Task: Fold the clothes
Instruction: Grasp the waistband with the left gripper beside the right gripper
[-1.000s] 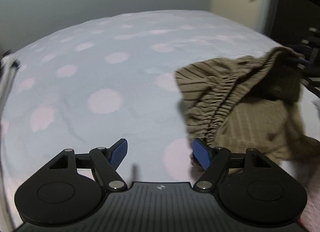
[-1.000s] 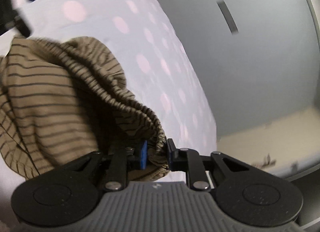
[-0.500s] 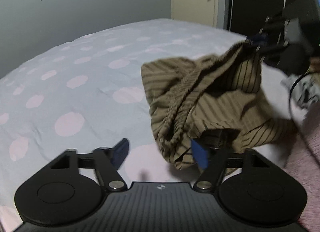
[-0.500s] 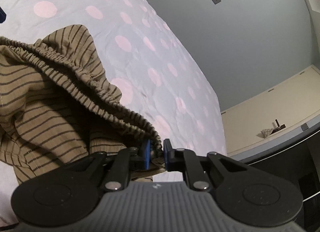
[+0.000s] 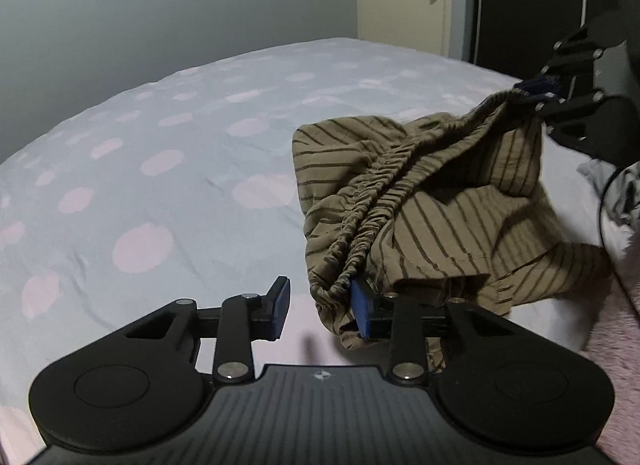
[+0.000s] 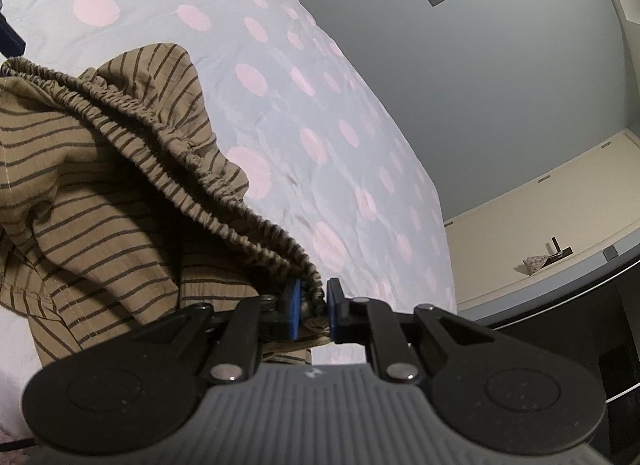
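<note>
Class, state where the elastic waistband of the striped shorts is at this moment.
In the left wrist view the waistband runs diagonally across the right half, above the dotted bedsheet, from the right gripper down to the closing left gripper.

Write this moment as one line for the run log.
task: fold clothes | right hand-held gripper: shut on striped shorts waistband | left hand-held gripper: closing, waistband end between jaws | bed sheet: under shorts

The left gripper [image 5: 320, 311] is closing its jaws, while the right gripper [image 6: 313, 307], at two o'clock in the left view, pinches cloth.
</note>
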Demonstrator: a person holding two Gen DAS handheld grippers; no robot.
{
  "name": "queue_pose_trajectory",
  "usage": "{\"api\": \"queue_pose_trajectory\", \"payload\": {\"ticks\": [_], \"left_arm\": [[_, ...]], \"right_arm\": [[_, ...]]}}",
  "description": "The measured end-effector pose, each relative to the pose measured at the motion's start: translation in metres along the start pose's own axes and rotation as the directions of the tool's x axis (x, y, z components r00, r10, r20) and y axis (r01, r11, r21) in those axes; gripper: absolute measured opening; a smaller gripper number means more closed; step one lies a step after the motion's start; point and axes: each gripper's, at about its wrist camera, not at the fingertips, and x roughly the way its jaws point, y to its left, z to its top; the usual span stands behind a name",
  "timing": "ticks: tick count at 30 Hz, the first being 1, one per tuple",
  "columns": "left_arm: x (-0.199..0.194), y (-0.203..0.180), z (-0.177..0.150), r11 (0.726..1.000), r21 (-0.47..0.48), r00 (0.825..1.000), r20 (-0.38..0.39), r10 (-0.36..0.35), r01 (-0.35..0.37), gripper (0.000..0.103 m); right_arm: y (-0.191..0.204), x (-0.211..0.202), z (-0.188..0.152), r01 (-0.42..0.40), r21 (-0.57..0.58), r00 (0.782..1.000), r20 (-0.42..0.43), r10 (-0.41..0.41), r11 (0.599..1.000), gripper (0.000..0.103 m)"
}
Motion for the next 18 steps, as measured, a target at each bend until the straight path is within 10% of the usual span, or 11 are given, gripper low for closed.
{"api": "queue_pose_trajectory", "payload": {"ticks": [5,9,18], "left_arm": [[0.007,-0.006,0.009,1.0,-0.022,1.0,0.015,0.02,-0.019,0.039],[0.004,-0.003,0.016,0.997,-0.075,0.998,0.051,0.025,-0.021,0.016],[-0.089,0.026,0.039,0.974,-0.226,0.972,0.225,0.065,-0.013,0.011]], "right_arm": [[0.001,-0.003,0.001,-0.006,0.004,1.0,-0.008,0.006,1.0,0.015],[-0.003,-0.013,-0.001,-0.004,0.019,1.0,-0.004,0.004,1.0,0.015],[-0.025,-0.075,0.012,0.133,0.026,0.975,0.176,-0.135,0.991,0.013]]}}
